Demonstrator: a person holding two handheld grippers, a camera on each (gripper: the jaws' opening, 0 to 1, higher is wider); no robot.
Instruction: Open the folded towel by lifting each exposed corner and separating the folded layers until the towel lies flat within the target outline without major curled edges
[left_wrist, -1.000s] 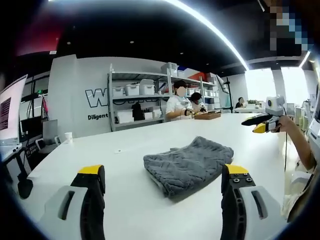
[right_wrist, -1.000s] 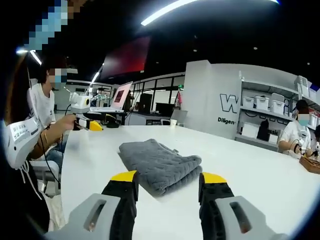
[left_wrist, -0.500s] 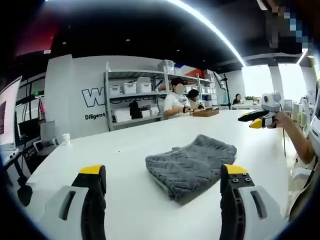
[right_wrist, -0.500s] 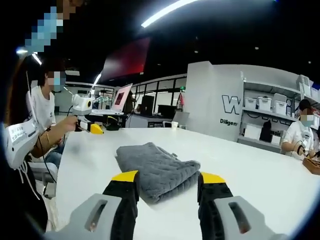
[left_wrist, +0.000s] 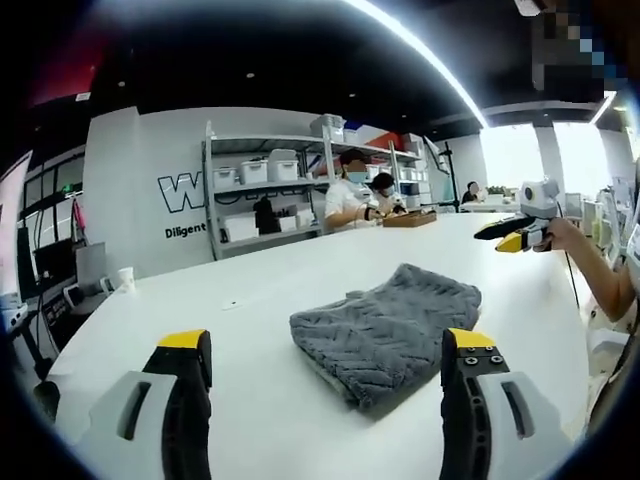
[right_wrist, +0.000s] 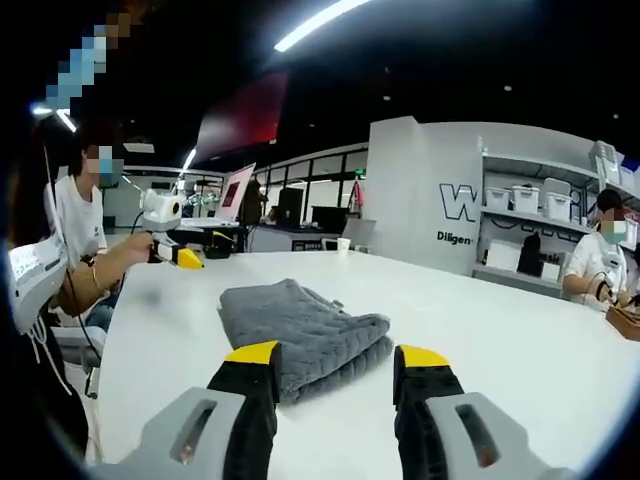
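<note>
A grey folded towel (left_wrist: 385, 330) with a zigzag weave lies on the white table (left_wrist: 250, 300). In the left gripper view my left gripper (left_wrist: 328, 372) is open, its yellow-tipped jaws wide apart and short of the towel's near edge. The right gripper (left_wrist: 512, 236) shows far right in that view, held in a hand above the table. In the right gripper view the towel (right_wrist: 300, 330) sits just beyond my open right gripper (right_wrist: 338, 356), and the left gripper (right_wrist: 172, 250) appears at the left, held by a person.
Metal shelves (left_wrist: 280, 195) with white bins stand against the far wall. Two people (left_wrist: 352, 198) work at a bench behind the table. A paper cup (left_wrist: 125, 276) stands near the table's far left edge. Monitors (right_wrist: 232, 195) sit beyond the table.
Both cameras have shifted slightly; the towel looks a little closer and larger in the left gripper view. The towel itself has not moved, and both grippers stay open.
</note>
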